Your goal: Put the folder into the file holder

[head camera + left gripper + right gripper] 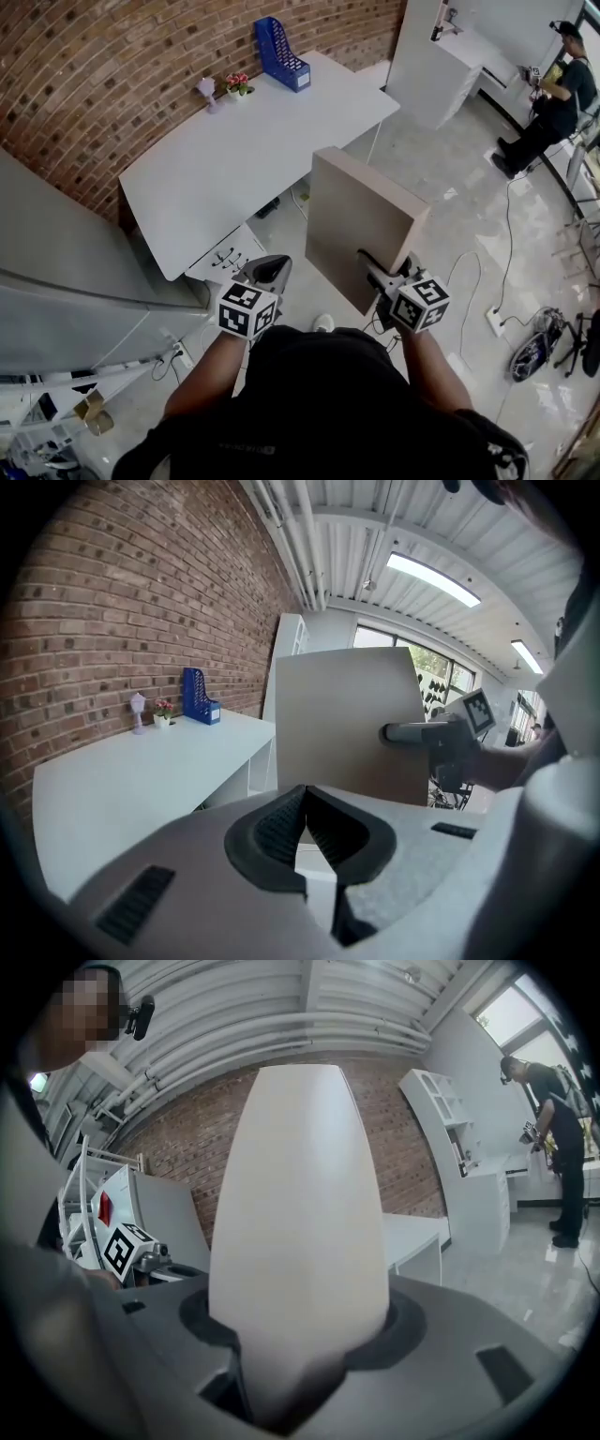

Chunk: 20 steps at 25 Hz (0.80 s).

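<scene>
One beige folder (361, 220), upright, is clamped in the right gripper (373, 266) above the floor, short of the one white table (234, 150). One blue file holder (281, 53) stands at the table's far corner. The left gripper (305, 803) has its jaws together, nothing between them.

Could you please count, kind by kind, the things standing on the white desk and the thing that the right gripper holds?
file holder: 1, blue
flower pot: 1, with pink flowers
small ornament: 1, lilac
folder: 1, beige, clamped in the right gripper
Total: 4
</scene>
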Available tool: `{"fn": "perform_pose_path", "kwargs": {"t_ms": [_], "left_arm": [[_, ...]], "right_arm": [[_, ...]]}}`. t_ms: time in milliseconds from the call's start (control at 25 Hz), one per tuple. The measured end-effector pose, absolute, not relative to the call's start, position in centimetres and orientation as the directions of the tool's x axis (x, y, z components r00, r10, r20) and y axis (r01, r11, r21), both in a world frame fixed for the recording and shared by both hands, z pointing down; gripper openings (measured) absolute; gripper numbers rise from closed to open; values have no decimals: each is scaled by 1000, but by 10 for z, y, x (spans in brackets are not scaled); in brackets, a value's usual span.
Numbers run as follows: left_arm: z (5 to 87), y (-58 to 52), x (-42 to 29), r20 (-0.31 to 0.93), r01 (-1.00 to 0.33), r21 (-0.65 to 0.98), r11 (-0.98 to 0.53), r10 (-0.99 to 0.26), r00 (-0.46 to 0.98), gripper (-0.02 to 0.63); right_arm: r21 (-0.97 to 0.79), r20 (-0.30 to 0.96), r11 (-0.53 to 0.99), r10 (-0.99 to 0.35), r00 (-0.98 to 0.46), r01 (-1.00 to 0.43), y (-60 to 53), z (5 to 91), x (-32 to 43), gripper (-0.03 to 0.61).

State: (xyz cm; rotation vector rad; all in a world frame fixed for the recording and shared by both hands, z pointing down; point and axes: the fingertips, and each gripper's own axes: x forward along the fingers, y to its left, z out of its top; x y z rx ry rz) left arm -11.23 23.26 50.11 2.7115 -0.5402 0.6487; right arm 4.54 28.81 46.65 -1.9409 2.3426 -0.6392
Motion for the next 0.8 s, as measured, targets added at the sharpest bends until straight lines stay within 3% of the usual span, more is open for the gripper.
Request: {"fn": "perform_pose_path", "kwargs": {"t_ms": [320,800], "left_arm": [[504,193,-88,507,-463,218,-859,-306,806,5],[527,125,-32,494,-411,254,-876,-248,834,5]], "right_arm": [[-338,244,144,-941,-234,-930,258,469,75,287],[-327,305,105,-929,-210,-939,197,492,115,287]]}}
